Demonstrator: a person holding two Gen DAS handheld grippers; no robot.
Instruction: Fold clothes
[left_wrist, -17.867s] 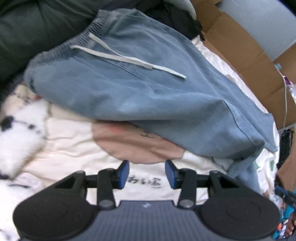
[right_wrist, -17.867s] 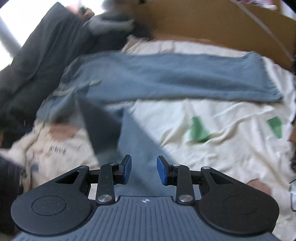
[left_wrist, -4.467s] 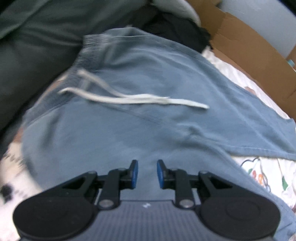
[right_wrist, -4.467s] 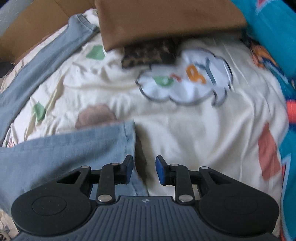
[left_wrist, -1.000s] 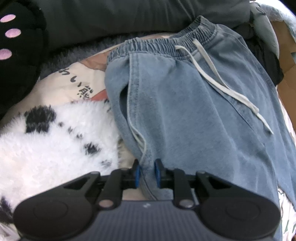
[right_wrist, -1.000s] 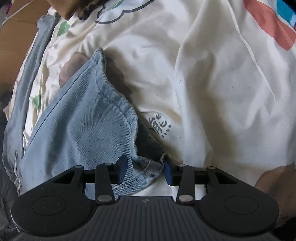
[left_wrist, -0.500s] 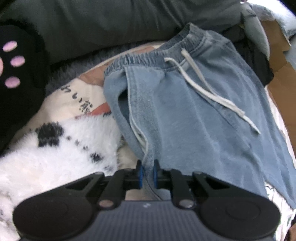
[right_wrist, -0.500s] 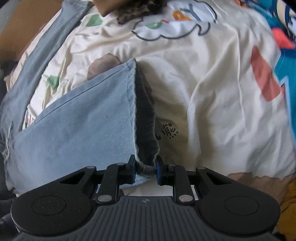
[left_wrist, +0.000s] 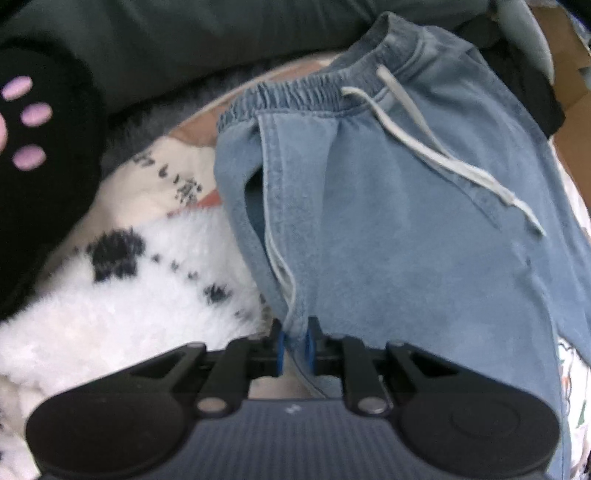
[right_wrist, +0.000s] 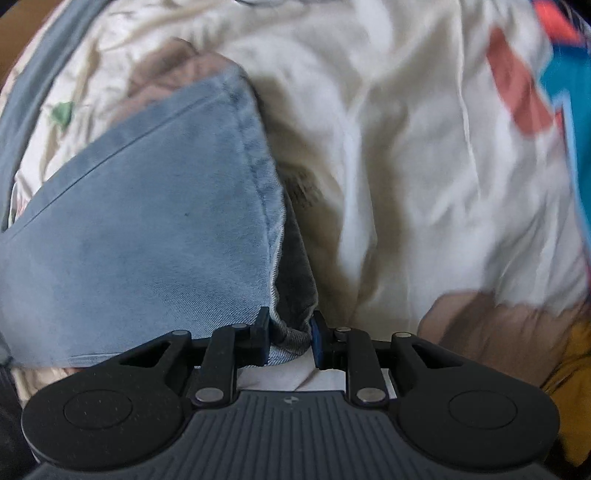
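Observation:
A pair of light blue denim trousers (left_wrist: 388, 221) with an elastic waistband (left_wrist: 295, 96) and a white drawstring (left_wrist: 436, 158) lies on a printed cream bedsheet. My left gripper (left_wrist: 294, 345) is shut on the trousers' side seam below the pocket opening, lifting that edge. In the right wrist view a trouser leg (right_wrist: 147, 229) lies on the sheet and my right gripper (right_wrist: 289, 341) is shut on its hem corner. The other leg (right_wrist: 33, 85) runs along the far left.
A white fluffy blanket with black spots (left_wrist: 122, 295) lies left of the trousers. A black plush with pink paw pads (left_wrist: 33, 122) and dark green fabric (left_wrist: 184, 44) are behind. Cardboard (left_wrist: 569, 74) stands at right. The cream sheet (right_wrist: 424, 166) has coloured prints; teal fabric (right_wrist: 580, 122) borders it.
My left gripper has closed fully on the side seam and pulled the trousers' edge up. My right gripper has closed on the leg hem and lifted it, the view moving closer to the sheet.

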